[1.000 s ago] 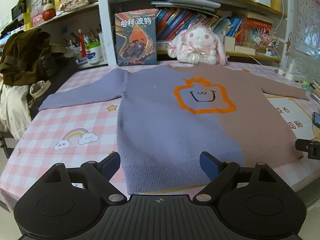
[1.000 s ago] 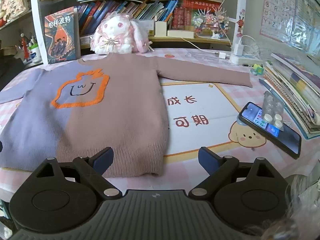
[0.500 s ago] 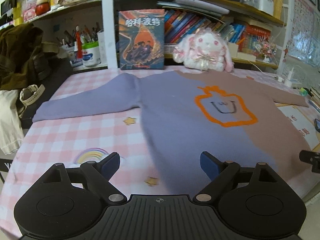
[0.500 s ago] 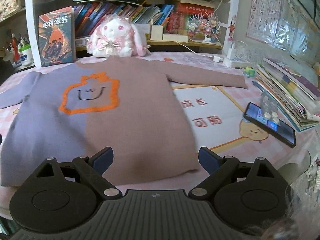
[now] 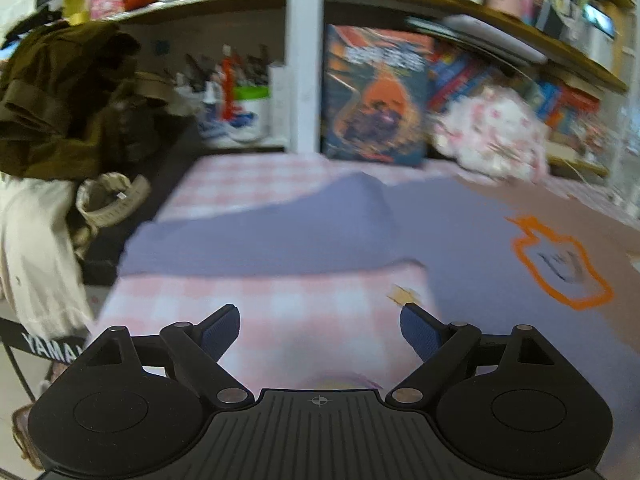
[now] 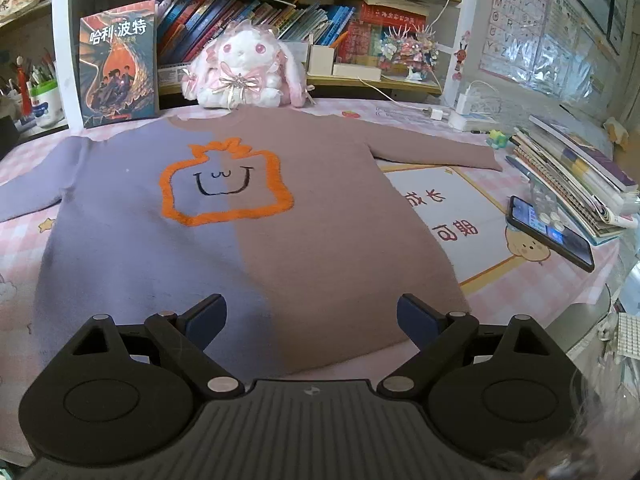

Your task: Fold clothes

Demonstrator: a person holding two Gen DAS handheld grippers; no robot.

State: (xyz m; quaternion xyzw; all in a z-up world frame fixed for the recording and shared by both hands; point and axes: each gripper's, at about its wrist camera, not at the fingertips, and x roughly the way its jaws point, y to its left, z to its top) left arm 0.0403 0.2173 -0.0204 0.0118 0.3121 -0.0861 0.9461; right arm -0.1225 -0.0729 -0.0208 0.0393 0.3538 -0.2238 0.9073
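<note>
Both released — left gripper (image 5: 320,330) near purple sleeve (image 5: 256,236), right gripper (image 6: 311,318) over sweater (image 6: 320,216) hem.

left gripper (image 5: 320,330): matte black body, two angled black link arms on each side
left fingertips (image 5: 218,330): dark blue ribbed pads, at 10 and 2 o'clock of the body
left pivots: silver round pins at each linkage joint, larger ones nearest the ribbed plate
left housings: two round black discs with recessed circles, triangular cut-outs above
left marking: small crosshair at 12 o'clock of the ribbed centre plate
right gripper (image 6: 311,318): same black build, dark blue pads (image 6: 416,318), silver pins, grey ribbed plate with small emblem
</note>
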